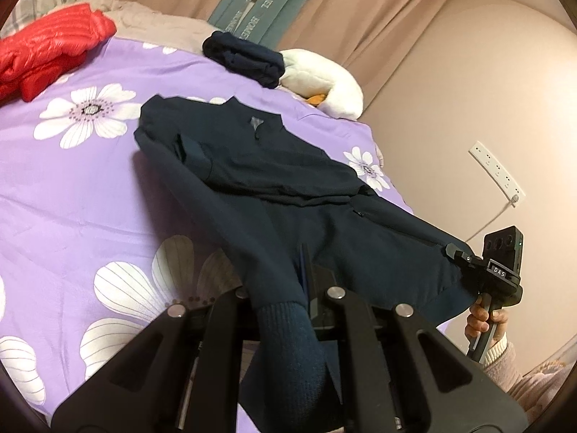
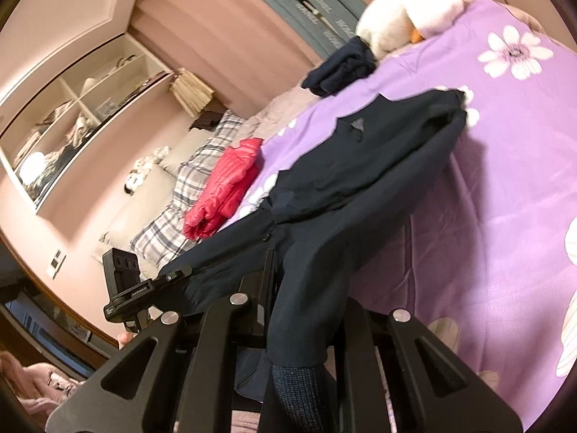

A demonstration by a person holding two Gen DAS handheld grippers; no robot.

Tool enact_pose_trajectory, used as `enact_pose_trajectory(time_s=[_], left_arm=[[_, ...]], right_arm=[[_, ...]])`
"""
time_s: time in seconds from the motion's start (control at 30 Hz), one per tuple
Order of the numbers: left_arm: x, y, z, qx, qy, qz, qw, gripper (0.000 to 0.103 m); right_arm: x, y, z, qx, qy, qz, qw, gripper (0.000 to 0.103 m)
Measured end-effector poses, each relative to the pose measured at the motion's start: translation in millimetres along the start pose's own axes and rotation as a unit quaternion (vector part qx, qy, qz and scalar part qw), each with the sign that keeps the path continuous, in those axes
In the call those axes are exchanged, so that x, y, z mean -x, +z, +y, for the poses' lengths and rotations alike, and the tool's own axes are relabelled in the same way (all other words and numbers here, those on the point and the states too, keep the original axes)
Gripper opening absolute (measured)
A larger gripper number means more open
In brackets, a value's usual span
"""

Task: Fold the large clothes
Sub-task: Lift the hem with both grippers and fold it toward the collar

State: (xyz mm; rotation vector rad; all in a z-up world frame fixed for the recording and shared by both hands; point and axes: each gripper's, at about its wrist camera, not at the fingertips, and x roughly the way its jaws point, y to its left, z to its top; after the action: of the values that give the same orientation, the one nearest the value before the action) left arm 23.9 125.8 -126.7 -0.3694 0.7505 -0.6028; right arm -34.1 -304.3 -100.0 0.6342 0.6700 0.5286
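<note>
In the left wrist view, your left tongs [image 1: 306, 288] are pinching the ribbed hem of the dark navy jacket [image 1: 252, 166], and the right tongs [image 1: 455, 252] pinch the same hem further right, so the lower part hangs lifted while the collar end rests on the bed [image 1: 72, 198]; I judge you hold 2 corners to fold the bottom over the top. In the right wrist view, the right tongs [image 2: 277, 288] grip the hem beside the cuff. A red puffer jacket [image 2: 223, 187], a folded dark garment [image 2: 339, 68] and a white plush toy [image 2: 407, 7] lie around, with beige curtains [image 2: 223, 36] behind.
</note>
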Motion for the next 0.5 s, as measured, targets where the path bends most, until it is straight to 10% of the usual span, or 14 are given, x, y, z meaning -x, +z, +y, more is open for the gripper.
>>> enact_pose_trajectory(time_s=[0.5], left_arm=[[74.5,-4.0,-34.7,-0.032,-0.04,-0.051,0.9974,0.009]], right_arm=[[49.1,4.8,44.7,0.052,0.079,-0.03,0.995,0.012]])
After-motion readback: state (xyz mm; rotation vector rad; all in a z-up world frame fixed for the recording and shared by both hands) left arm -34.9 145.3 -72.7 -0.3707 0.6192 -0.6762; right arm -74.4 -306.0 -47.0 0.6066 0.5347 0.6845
